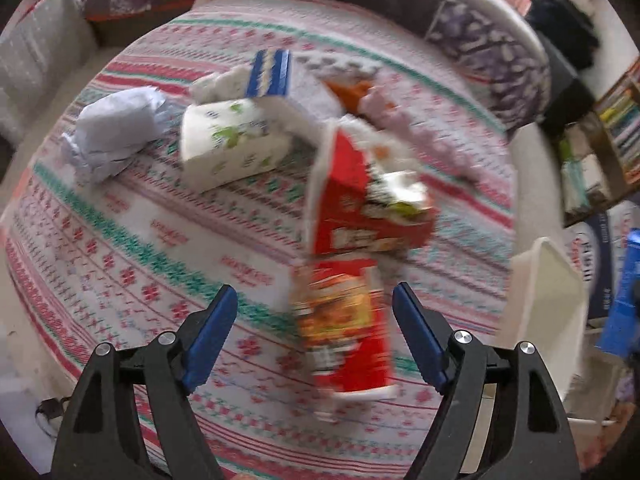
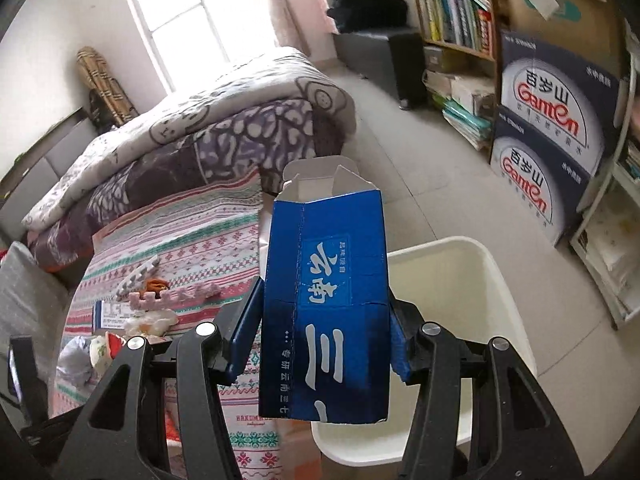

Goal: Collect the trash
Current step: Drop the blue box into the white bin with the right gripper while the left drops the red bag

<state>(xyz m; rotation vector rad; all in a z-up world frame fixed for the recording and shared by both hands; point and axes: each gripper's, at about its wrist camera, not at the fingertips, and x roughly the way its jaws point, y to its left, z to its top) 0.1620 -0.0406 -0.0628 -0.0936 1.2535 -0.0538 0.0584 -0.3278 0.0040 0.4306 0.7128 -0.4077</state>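
Note:
Several pieces of trash lie on the patterned bed sheet in the left wrist view: a crumpled white paper, a white tissue box with green leaves, a blue box and a torn red carton. A blurred red snack packet sits between the jaws of my left gripper, which is open, with neither pad touching it. My right gripper is shut on a blue carton, held upright over the near left rim of the white bin.
The white bin stands on the floor beside the bed's right edge. A purple and white quilt is piled at the bed's far end. A pink foam piece lies on the sheet. Bookshelf and stacked printed cartons line the right wall.

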